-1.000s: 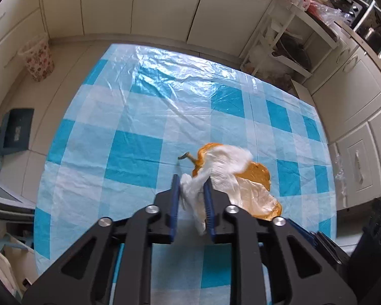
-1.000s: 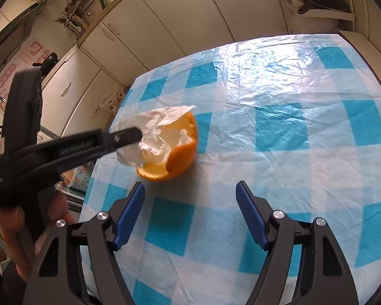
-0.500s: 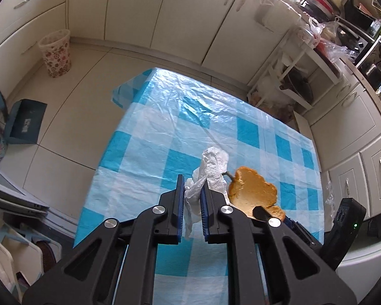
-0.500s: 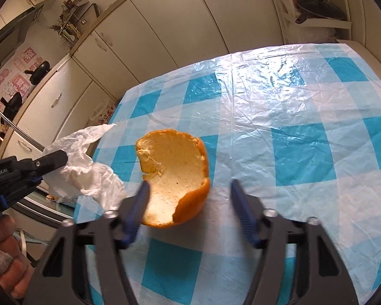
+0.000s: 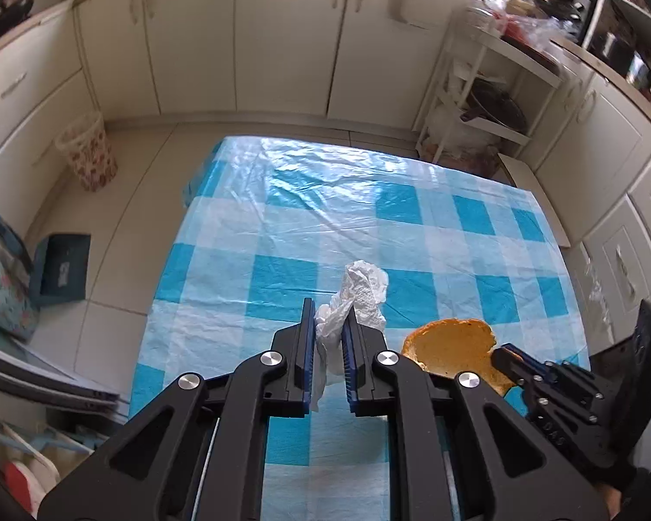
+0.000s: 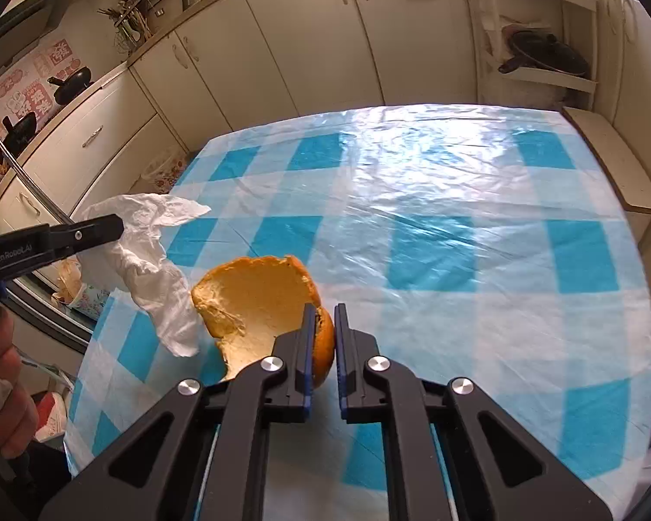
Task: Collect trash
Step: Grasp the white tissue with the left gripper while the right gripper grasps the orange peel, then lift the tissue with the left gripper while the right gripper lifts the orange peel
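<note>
My left gripper is shut on a crumpled white tissue and holds it above the blue-and-white checked tablecloth. The tissue also shows in the right wrist view, hanging from the left gripper's fingers. My right gripper is shut on the rim of a hollow orange peel, held just above the cloth. The peel also shows in the left wrist view, right of the tissue.
A flowered waste bin stands on the floor beyond the table's far left corner, also glimpsed in the right wrist view. White cabinets line the far wall. A white shelf rack with pans stands at the far right.
My right gripper has closed on the orange peel's rim and lifted it. My left gripper has pulled the tissue out of the peel and raised it up and to the left.
</note>
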A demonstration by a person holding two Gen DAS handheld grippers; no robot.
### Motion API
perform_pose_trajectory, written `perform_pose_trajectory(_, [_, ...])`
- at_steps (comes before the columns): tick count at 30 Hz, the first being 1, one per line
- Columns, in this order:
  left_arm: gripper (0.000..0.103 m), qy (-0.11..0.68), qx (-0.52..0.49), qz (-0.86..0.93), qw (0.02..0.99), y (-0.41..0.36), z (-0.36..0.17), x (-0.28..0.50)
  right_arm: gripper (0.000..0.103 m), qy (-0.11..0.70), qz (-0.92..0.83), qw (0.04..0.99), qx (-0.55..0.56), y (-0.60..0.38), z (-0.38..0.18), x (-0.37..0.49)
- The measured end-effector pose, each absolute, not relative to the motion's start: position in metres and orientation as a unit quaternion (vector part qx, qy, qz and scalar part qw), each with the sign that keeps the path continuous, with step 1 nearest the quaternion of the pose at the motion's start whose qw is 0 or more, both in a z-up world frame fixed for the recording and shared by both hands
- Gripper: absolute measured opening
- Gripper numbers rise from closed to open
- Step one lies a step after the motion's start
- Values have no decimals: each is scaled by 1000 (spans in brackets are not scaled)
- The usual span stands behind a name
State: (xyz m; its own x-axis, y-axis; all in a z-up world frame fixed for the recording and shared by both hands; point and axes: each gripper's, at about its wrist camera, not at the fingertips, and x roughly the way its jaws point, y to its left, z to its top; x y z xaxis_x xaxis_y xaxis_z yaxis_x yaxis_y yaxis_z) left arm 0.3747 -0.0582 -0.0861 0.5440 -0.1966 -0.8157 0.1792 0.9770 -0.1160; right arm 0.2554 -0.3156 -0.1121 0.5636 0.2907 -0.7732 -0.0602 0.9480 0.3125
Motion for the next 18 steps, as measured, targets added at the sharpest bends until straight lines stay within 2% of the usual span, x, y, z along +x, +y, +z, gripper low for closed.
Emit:
perform_pose_trajectory(12, [11, 416, 81, -149, 893, -138, -76, 337, 9, 446, 69, 878, 158, -384, -100, 212])
perform_pose_trajectory(14, [11, 414, 79, -151, 894, -142, -76, 336, 16, 452, 78, 867, 195, -392, -106, 212])
perform_pose_trajectory(15, [11, 416, 74, -150, 894, -141, -76, 337, 30, 452, 83, 862, 212, -394, -108, 211])
perform_pose_trajectory(16, [11, 420, 65, -149, 893, -138, -77, 339, 40, 451, 88, 858, 228, -393, -110, 211])
perform_pose_trajectory(18, [11, 426, 52, -138, 893, -128, -79, 343, 41, 453, 105, 854, 233, -382, -111, 217])
